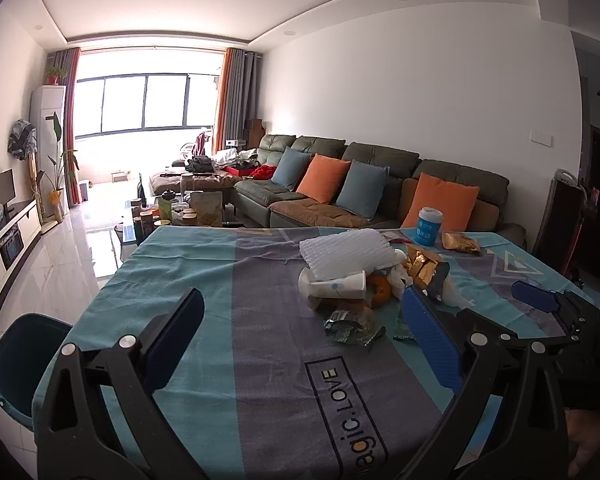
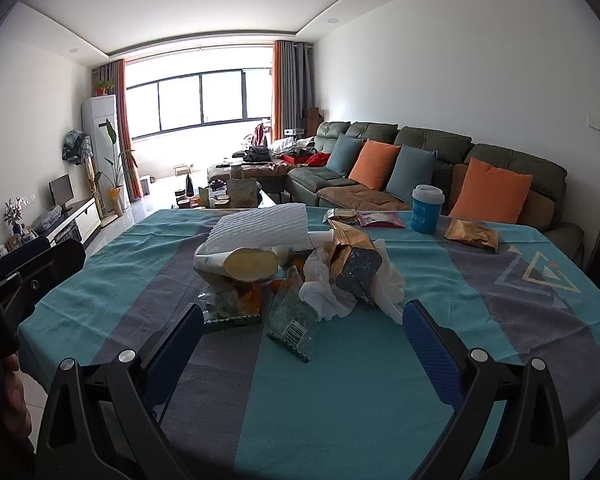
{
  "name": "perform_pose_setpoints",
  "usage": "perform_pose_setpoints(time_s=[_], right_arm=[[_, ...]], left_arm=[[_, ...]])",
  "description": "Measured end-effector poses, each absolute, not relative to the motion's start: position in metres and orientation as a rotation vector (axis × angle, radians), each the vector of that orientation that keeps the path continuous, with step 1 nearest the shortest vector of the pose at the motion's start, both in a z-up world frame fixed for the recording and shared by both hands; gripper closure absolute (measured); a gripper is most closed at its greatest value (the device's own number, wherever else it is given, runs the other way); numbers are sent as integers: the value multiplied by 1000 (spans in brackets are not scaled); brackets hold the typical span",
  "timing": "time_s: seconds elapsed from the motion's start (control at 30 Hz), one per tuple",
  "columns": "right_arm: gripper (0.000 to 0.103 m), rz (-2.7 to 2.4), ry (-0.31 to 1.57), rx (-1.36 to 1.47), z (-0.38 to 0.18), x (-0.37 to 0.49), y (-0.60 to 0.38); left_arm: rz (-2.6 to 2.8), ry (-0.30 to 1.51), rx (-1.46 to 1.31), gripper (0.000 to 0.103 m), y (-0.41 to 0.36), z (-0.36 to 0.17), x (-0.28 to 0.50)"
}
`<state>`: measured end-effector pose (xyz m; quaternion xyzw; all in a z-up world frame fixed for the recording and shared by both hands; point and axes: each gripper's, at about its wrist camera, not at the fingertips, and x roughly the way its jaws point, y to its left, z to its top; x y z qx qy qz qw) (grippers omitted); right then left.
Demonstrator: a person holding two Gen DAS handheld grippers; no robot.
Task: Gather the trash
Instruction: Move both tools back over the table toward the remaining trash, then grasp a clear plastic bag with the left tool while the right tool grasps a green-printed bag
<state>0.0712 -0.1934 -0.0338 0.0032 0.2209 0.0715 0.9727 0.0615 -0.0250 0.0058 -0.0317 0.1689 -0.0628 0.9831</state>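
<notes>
- Because both your claws hang wide open and hold nothing, every risk lies in the first grab: the left claw point(image 1: 300, 336) and right claw point(image 2: 304, 332) hover above the near edge of the desk point(image 2: 380, 380), short of the trash pile.
- From the right claw, the clear crinkled wrapper point(image 2: 292, 320) lies nearest, at twelve o'clock. It sits flat on the cloth, so you may pinch the tablecloth along with it.
- The white foam sheet point(image 2: 260, 228) rests on the tipped paper cup point(image 2: 236, 264); pull the cup and the sheet may slide off.
- The gold foil bag point(image 2: 352, 256) leans on crumpled white tissue point(image 2: 324, 292); the tissue may tear or stay behind.
- The upright blue cup point(image 2: 426, 208), at one o'clock, could topple if brushed. You cannot tell whether it is empty.
- The teal bin point(image 1: 20, 364) sits at nine o'clock of the left claw, below the desk edge. Light scraps may drift and miss it.
</notes>
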Motion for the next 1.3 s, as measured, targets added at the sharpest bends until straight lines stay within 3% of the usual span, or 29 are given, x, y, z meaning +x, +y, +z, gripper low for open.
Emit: perform_pose_setpoints(time_s=[0.43,1.3], right_arm=[[8,140,552,44,-55,99,-200],[45,239,734,134,-89,148,-206]], left_arm=[[-170,479,-44,6,-39,-21,105],[-251,751,-39,6,-82,-69,212]])
